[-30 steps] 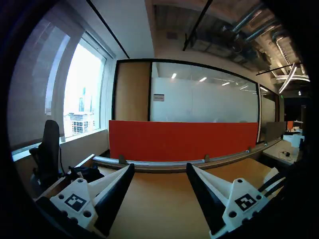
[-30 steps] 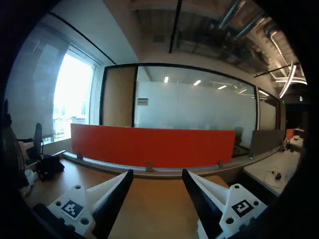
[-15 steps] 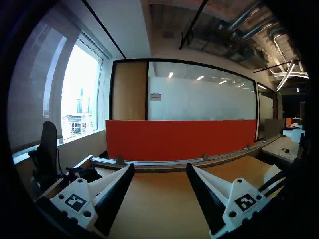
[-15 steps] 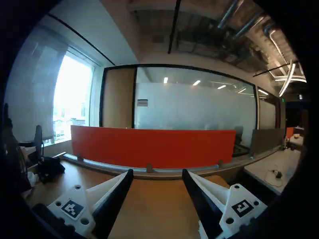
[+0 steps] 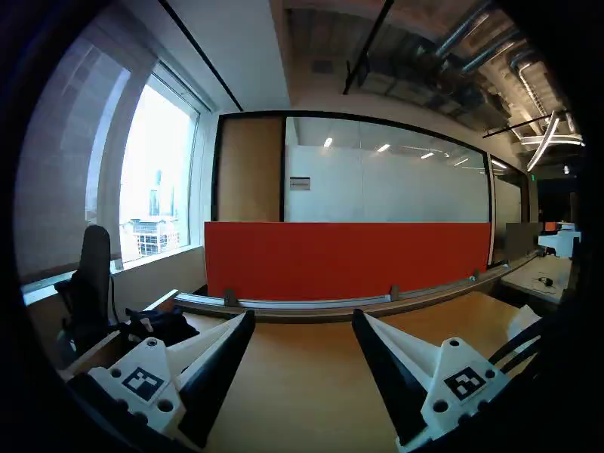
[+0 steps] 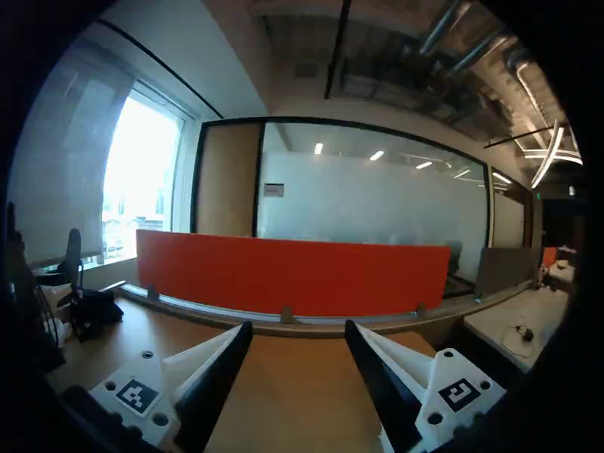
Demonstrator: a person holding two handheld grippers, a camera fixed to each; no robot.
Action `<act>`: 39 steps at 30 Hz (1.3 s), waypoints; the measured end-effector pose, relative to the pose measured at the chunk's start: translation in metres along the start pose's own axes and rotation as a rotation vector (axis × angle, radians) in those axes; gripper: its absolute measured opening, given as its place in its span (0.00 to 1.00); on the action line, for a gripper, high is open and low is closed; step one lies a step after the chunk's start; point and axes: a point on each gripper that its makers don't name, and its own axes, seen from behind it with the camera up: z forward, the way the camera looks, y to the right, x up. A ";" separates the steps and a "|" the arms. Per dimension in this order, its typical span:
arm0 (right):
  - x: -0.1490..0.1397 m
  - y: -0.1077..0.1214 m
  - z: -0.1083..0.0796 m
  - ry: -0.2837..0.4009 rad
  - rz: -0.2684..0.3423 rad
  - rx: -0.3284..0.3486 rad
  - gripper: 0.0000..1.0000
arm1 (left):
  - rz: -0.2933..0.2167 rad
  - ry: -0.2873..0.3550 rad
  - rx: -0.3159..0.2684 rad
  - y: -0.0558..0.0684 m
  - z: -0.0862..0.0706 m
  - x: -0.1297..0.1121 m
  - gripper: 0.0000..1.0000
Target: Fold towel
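My left gripper (image 5: 302,313) is open above a wooden desk (image 5: 302,377), with nothing between its white and black fingers (image 5: 219,355). A pale, cloth-like corner (image 5: 522,320) shows at the right edge of the left gripper view; I cannot tell if it is the towel. My right gripper (image 6: 298,325) is also open over the same wooden desk (image 6: 294,392), and its fingers (image 6: 215,370) hold nothing.
An orange divider panel (image 5: 347,260) runs along the desk's far edge, with frosted glass behind it. A black bag (image 5: 158,325) and a black chair (image 5: 90,287) stand at the left by the window. A white desk (image 6: 521,317) lies to the right.
Both views shift slightly up and sideways, then settle back. The fingers of both grippers keep the same gap.
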 end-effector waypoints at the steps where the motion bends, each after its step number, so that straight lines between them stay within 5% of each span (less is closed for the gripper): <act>1: -0.003 -0.001 0.001 -0.004 -0.002 0.001 0.94 | -0.001 0.000 0.001 0.000 0.000 -0.005 0.96; 21: -0.037 -0.008 0.010 -0.004 -0.020 -0.043 0.94 | -0.008 0.015 0.030 -0.017 0.006 -0.081 0.95; 39: -0.081 -0.015 0.013 -0.008 -0.032 -0.049 0.94 | 0.015 0.025 0.048 -0.026 -0.009 -0.138 0.95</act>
